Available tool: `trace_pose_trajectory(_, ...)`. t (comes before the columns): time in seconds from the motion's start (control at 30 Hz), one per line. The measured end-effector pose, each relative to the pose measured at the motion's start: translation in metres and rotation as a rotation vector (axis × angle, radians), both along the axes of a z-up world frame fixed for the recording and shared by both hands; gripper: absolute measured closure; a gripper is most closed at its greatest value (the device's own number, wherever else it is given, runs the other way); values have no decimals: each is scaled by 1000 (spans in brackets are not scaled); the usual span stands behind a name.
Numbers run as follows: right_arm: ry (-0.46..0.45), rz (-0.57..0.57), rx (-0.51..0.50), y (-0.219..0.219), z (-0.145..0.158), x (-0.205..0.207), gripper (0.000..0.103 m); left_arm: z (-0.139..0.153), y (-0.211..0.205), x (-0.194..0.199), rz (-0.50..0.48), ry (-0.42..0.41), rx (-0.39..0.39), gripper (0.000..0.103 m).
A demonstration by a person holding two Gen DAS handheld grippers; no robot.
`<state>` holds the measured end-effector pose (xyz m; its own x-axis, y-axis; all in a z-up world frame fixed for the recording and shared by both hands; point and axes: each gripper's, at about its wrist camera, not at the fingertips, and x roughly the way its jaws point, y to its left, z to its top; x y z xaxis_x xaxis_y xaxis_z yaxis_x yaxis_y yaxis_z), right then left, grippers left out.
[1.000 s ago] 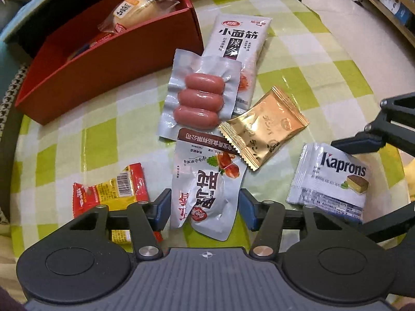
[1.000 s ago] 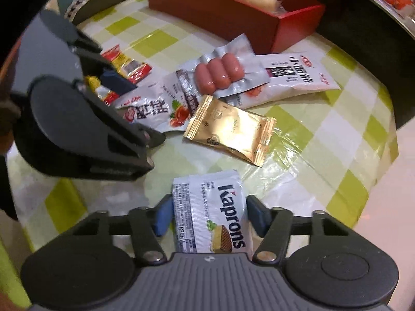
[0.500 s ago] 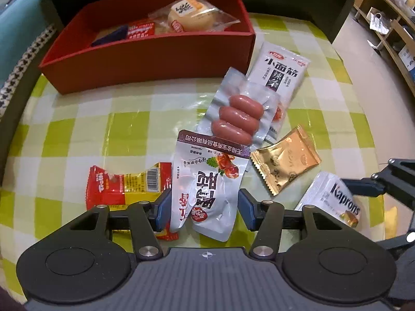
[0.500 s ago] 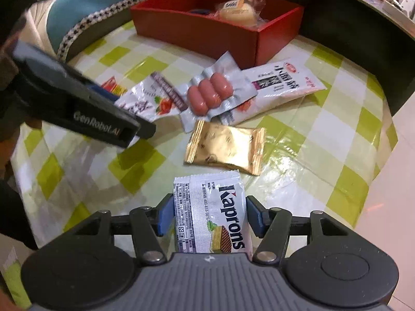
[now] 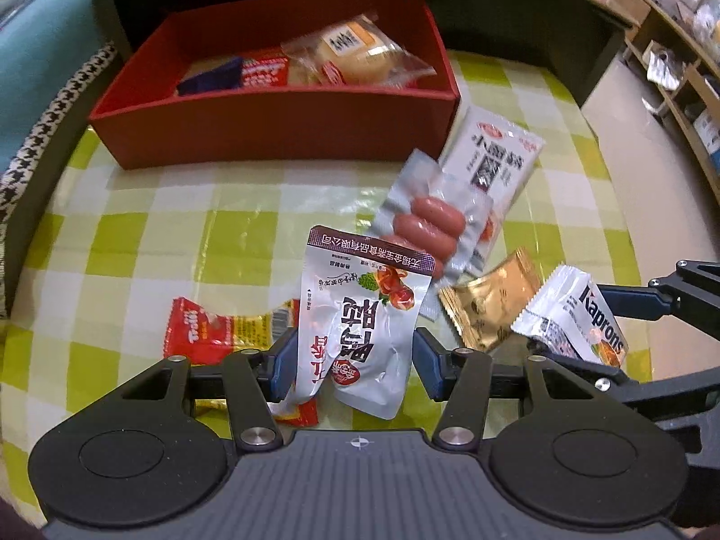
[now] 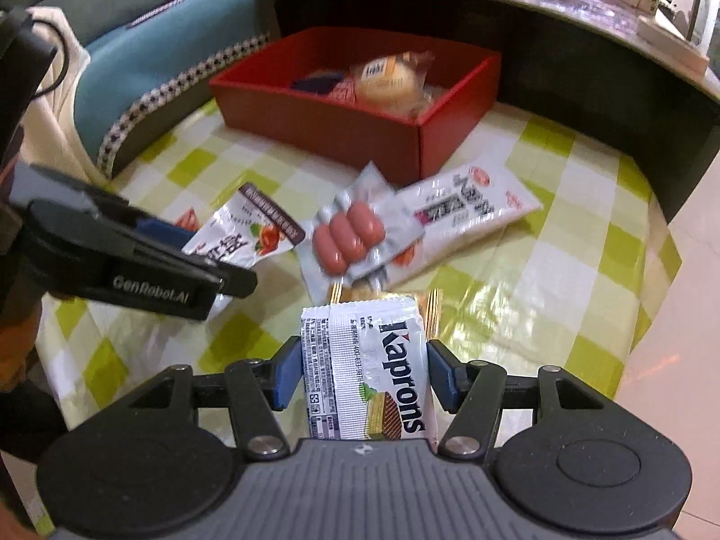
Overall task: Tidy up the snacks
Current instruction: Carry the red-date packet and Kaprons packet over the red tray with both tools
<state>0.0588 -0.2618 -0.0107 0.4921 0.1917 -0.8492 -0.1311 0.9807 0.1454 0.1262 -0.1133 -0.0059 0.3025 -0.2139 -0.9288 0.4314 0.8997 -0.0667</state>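
Left wrist view: the left tongs (image 5: 355, 360) are clamped on the silver pouch (image 5: 364, 310), lifted above the bench's (image 5: 135, 243) near edge. The right tongs (image 6: 363, 375) are closed on the Kaprons wafer pack (image 6: 366, 369), also aloft. Both look mid-carry; next, each needs moving over the red box (image 5: 279, 121) at the far edge before release.

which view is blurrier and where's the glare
Right wrist view: motion blur smears the sausage pack and the long white packet. Left wrist view: sharper, though the red box is slightly soft; glare streaks the tablecloth. Fisheye bends both.

A silver pouch (image 5: 360, 319) and a white Kaprons wafer pack (image 6: 366, 371) are both lifted off the cloth. The red box (image 5: 279, 121) (a bun pack inside) sits behind.
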Motion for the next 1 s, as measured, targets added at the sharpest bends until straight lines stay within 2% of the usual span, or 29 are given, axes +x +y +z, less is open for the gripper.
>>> trace_pose_trajectory(0.43,-114,-24,19,11,39,57,42,34,14,37,118,-58,-85,42)
trace_pose_trajectory(1.0,-150,-79,47,0,46,121,42,49,13,98,207,-98,-120,42)
